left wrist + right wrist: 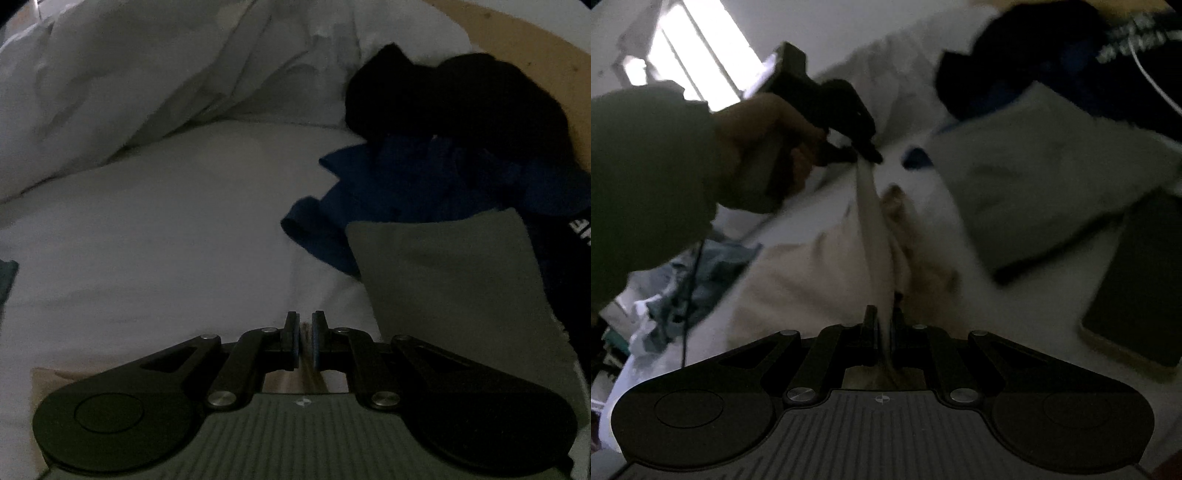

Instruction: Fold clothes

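Cream garment [798, 280] hangs stretched over the bed [166, 229], its edge taut between both tools. Right tool [884, 325] is clamped on the near end, left tool [871, 157] pinches the far end. Light, limp, likely slippery fabric: grip hems or corners, keep tension.

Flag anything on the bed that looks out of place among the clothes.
A dark flat phone-like slab lies on the white bedsheet beside the folded grey garment, close to the folding area. A thin white cable also trails over the dark clothing pile.
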A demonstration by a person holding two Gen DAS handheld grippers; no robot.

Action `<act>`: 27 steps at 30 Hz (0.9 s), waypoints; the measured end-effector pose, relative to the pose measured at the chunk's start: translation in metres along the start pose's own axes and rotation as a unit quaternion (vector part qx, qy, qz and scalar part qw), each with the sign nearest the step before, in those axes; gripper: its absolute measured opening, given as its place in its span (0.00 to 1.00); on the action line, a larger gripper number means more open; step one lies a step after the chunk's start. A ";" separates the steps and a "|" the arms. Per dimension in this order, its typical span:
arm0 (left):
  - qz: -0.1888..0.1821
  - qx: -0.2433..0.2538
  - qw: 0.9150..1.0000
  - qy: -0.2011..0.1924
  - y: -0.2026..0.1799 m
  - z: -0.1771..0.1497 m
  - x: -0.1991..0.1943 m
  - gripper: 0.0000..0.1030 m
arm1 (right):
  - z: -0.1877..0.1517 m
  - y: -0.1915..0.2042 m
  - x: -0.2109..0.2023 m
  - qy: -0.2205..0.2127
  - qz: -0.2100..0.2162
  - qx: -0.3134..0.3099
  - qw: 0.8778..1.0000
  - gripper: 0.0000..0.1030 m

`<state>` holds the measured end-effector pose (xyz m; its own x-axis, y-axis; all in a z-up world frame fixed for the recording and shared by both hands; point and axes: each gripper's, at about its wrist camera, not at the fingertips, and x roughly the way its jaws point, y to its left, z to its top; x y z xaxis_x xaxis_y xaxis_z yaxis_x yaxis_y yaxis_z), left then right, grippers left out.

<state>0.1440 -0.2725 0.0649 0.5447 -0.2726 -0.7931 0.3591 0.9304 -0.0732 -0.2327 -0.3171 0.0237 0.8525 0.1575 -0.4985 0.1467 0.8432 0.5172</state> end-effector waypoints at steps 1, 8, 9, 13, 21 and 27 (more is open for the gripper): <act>-0.002 -0.004 1.000 -0.004 0.001 -0.001 0.002 0.10 | -0.002 -0.004 0.004 0.006 -0.003 0.004 1.000 0.08; -0.015 -0.034 0.999 -0.034 0.013 -0.007 0.015 0.41 | 0.003 -0.018 0.005 0.000 -0.089 0.000 0.996 0.20; -0.023 -0.038 0.998 -0.038 0.019 -0.006 0.011 0.54 | 0.005 -0.021 0.003 -0.009 -0.119 0.000 0.993 0.22; -0.065 -0.049 0.995 -0.052 0.050 -0.008 -0.015 0.70 | 0.017 -0.042 -0.012 -0.028 -0.109 0.034 0.993 0.24; -0.097 -0.066 0.987 -0.107 0.148 -0.053 -0.102 0.86 | 0.015 -0.040 -0.023 0.053 0.036 -0.058 0.996 0.58; -0.124 -0.120 0.976 -0.135 0.222 -0.151 -0.148 0.86 | 0.006 -0.021 -0.028 0.103 0.052 -0.103 0.988 0.54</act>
<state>0.0288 0.0112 0.0750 0.6550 -0.5212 -0.5471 0.3354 0.8493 -0.4076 -0.2566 -0.3427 0.0307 0.7339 0.3318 -0.5927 -0.0585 0.9002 0.4315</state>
